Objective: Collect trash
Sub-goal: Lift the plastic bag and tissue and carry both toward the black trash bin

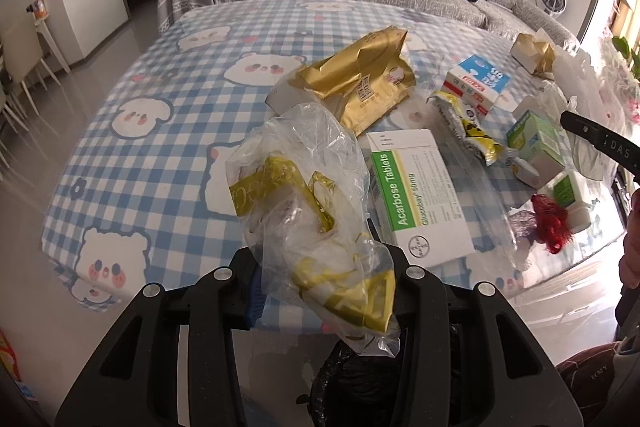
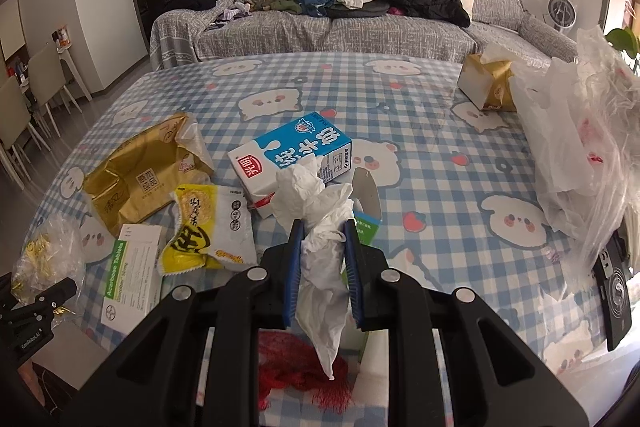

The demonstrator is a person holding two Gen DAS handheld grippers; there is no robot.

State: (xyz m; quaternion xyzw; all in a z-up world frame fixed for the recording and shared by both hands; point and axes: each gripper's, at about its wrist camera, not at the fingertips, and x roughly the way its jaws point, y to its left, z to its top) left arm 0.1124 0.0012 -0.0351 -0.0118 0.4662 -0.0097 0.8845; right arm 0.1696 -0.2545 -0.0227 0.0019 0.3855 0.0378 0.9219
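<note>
My left gripper (image 1: 320,259) is shut on a clear plastic bag with gold wrappers (image 1: 304,195), held above the table's near edge over a black bin bag (image 1: 360,387). My right gripper (image 2: 322,231) is shut on a crumpled white tissue (image 2: 316,227), held above the table. On the checked tablecloth (image 2: 440,155) lie a gold packet (image 2: 132,179), a yellow snack wrapper (image 2: 208,227), a blue milk carton (image 2: 296,155), a white Acarbose Tablets box (image 1: 416,195), a green box (image 1: 536,139) and a red net (image 2: 296,359).
A gold tissue box (image 2: 486,83) stands at the far right. Crumpled clear and white plastic bags (image 2: 580,147) pile at the right edge. A grey sofa with clothes (image 2: 360,7) is behind the table. Chairs (image 2: 24,107) stand left.
</note>
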